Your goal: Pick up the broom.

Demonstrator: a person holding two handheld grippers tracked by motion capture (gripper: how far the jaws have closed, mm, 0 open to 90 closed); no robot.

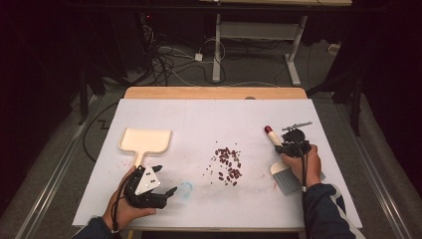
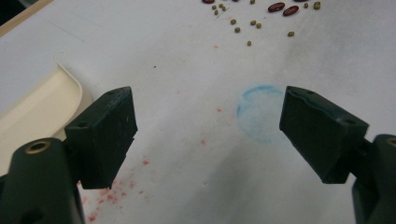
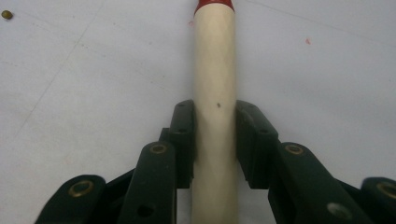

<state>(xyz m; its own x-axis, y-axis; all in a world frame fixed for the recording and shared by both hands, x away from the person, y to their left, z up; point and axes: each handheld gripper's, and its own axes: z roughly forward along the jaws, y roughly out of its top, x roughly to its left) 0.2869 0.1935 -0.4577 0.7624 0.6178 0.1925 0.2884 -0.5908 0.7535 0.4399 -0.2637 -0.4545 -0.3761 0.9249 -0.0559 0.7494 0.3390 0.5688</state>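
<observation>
Your right gripper (image 3: 215,140) had its fingers (image 3: 183,135) pinched on the pale handle of the brush (image 1: 279,155), which lay flat on the white surface (image 1: 209,119) at the right, its red-capped end pointing away from you and its bristles nearest you. The grip looked centred on the handle, which I judged good for control; a hold closer to the bristles might have given you a steadier sweep. Your left gripper (image 2: 208,135) hovered with its fingers (image 2: 105,135) spread wide and nothing between them, just beside the handle of the cream dustpan (image 1: 145,140). The beans (image 1: 228,162) lay scattered mid-surface, between pan and brush. To do this step well, you probably needed to lift the brush level, keep the pinch firm so it would not twist, and take hold of the dustpan before sweeping.
</observation>
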